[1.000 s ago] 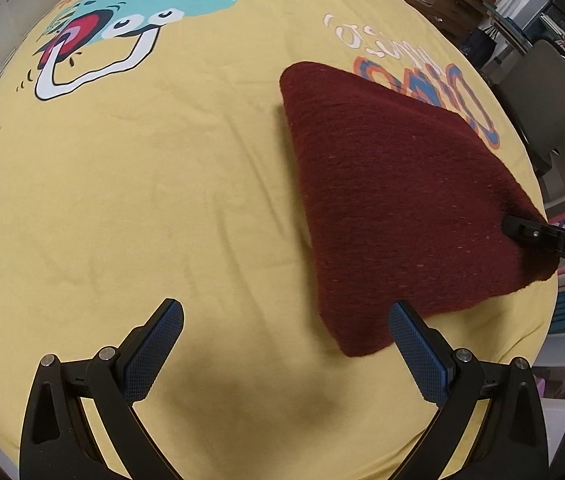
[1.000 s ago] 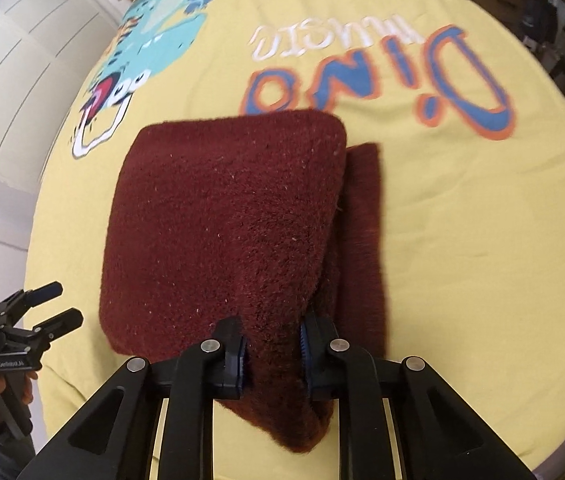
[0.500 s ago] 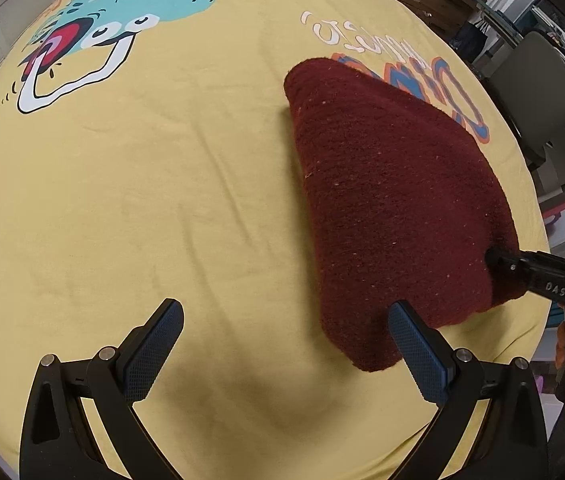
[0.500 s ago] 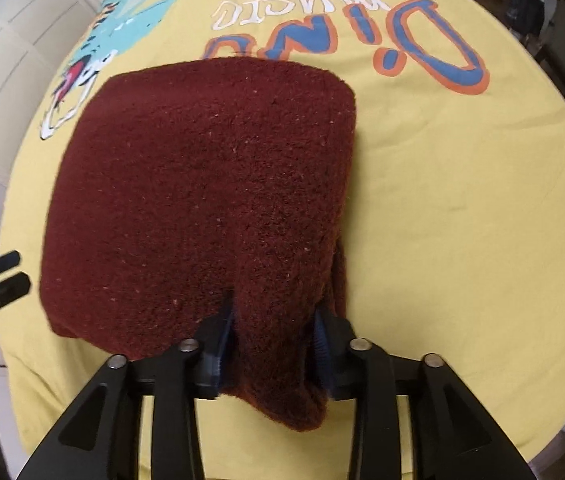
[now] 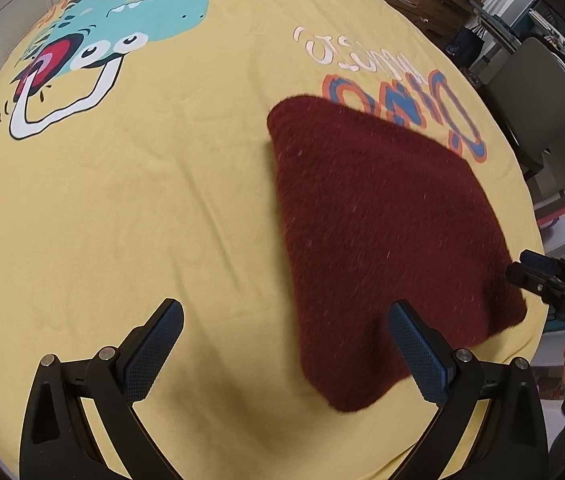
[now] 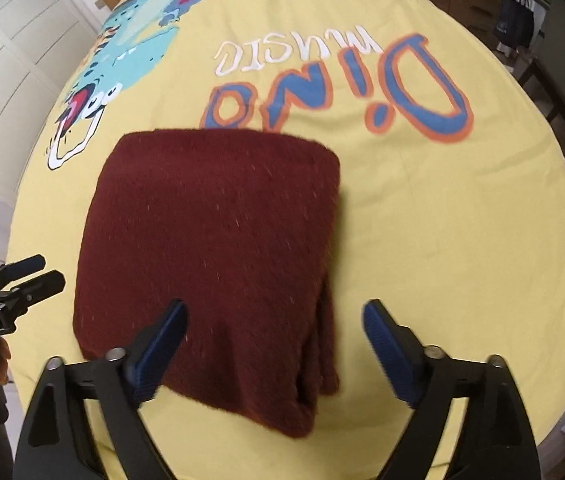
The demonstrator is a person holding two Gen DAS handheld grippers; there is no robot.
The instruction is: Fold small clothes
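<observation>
**Folded maroon cloth on the dinosaur sheet, both tongs spread**

The yellow sheet (image 6: 422, 216) carries upside-down print: "Dino" in blue letters edged orange (image 6: 334, 100), "music" in white (image 6: 294, 50) above it, and a teal cartoon dinosaur (image 5: 122, 28) to one side. The left tool's body reads "GenRobot.AI" in the right wrist view; the right tool shows "DAS" in the left wrist view.

The maroon fleece cloth (image 6: 218, 252) lies folded into a thick rectangle on the sheet, its far edge covering the bottom of the blue lettering and its layered edges facing the right tool.

The right gripper (image 6: 274, 332) stands wide open — its blue pads (image 6: 382, 332) straddle the cloth's near edge, gripping nothing. The left gripper (image 5: 282, 340) is also spread wide, holding nothing, its right pad (image 5: 414, 344) over the cloth's near corner; whether it touches cannot be told.
</observation>
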